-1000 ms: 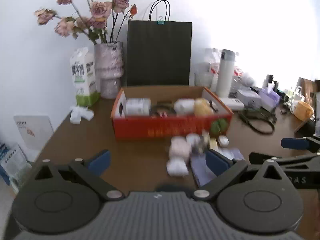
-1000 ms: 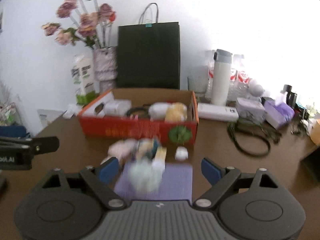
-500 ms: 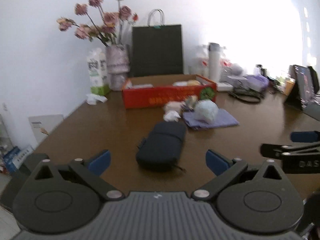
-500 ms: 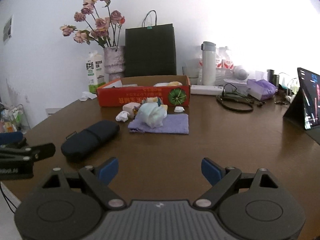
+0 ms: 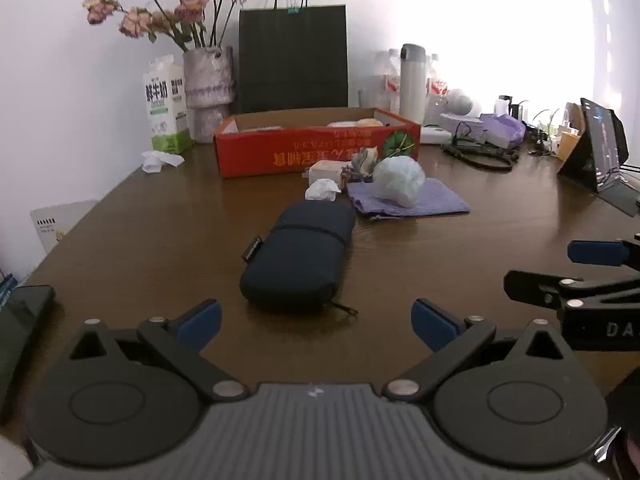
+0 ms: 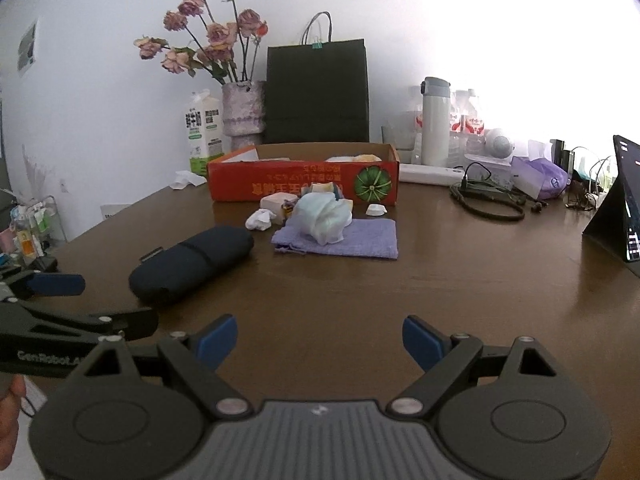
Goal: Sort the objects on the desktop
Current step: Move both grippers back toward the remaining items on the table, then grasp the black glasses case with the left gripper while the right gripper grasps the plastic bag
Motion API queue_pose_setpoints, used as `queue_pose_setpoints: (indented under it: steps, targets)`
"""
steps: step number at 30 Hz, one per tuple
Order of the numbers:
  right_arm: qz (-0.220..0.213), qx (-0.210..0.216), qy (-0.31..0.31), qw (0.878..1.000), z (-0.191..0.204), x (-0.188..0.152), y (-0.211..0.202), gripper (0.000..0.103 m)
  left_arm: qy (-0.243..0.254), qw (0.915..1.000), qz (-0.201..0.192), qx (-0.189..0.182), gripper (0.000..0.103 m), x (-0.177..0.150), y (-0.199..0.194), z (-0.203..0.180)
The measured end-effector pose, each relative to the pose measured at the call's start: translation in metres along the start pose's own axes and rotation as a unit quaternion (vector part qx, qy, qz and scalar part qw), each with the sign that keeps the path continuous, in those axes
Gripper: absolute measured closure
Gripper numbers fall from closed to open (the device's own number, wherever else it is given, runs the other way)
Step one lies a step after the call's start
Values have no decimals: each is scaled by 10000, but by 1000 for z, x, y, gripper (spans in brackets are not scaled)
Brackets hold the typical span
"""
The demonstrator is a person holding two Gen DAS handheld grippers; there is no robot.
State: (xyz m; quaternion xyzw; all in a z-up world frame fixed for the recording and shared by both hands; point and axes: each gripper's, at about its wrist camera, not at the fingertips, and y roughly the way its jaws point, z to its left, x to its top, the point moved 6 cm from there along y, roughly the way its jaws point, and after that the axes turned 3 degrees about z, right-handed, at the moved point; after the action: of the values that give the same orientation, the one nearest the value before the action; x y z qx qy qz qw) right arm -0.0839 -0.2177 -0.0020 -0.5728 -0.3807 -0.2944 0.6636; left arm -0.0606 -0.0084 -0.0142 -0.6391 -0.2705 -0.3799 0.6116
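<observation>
My left gripper [image 5: 316, 320] is matte black with a ribbed grey housing, two round discs on top, silver rivets at the linkage pivots and blue pads [image 5: 199, 319] on its fingers. My right gripper [image 6: 320, 340] is built the same. Seen side-on from the right camera, the left unit carries white lettering that I read as "GenRobot", though it is cut off. A bare fingertip [image 6: 10, 420] shows at that frame's edge.

Ahead of the spread jaws: one dark zip case [image 5: 298, 256], one purple cloth [image 5: 412, 202], one pale bundle [image 5: 399, 179] atop it, one red cardboard box [image 5: 316, 148], one milk carton [image 5: 165, 110], one vase [image 5: 208, 88], one black paper bag [image 5: 293, 62], one white flask [image 5: 412, 78].
</observation>
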Motion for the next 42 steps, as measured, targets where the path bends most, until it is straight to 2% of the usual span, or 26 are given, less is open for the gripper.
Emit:
queue_pose_setpoints:
  steps: [3, 6, 12, 14, 16, 18, 19, 21, 22, 23, 26, 30, 35, 42]
  targets:
    - [129, 5, 47, 9999, -5, 9, 16, 14, 100, 9999, 48, -58, 0, 14, 26, 5]
    - [208, 67, 149, 9997, -14, 22, 36, 14, 255, 9993, 261, -98, 0, 28, 55, 10]
    - [262, 179, -21, 9995, -18, 62, 83, 14, 124, 9949, 639, -772, 2, 48, 99, 16]
    - [296, 244, -112, 9992, -14, 78, 105, 14, 75, 9933, 752, -876, 11, 51, 109, 16]
    - [320, 317, -138, 9989, -9, 95, 129, 14, 10, 9933, 768, -866, 27, 54, 115, 17]
    - [412, 347, -63, 9985, -6, 109, 153, 18, 86, 9938, 732, -830, 31, 55, 116, 18]
    - [438, 350, -22, 9984, -6, 112, 163, 21, 17, 9941, 703, -820, 34, 55, 116, 19]
    - [570, 255, 12, 9980, -6, 115, 184, 39, -107, 9947, 650, -795, 38, 55, 113, 21]
    - [668, 220, 49, 9975, -7, 114, 192, 58, -164, 9951, 628, -743, 38, 54, 110, 22]
    - [756, 241, 115, 9968, -8, 112, 197, 59, -210, 9954, 612, -701, 38, 54, 108, 23]
    - [574, 272, 183, 9978, -9, 111, 183, 62, -363, 9954, 585, -664, 39, 52, 98, 27]
    - [156, 260, 216, 9993, -14, 108, 133, 62, -492, 9966, 365, -558, 39, 52, 76, 29]
    - [265, 381, 289, 9985, -10, 74, 81, 62, -358, 9987, 54, -359, 39, 51, 44, 20]
    - [450, 1, 103, 9989, -1, 14, 37, 61, -341, 9987, 67, -371, 39, 30, 12, 2]
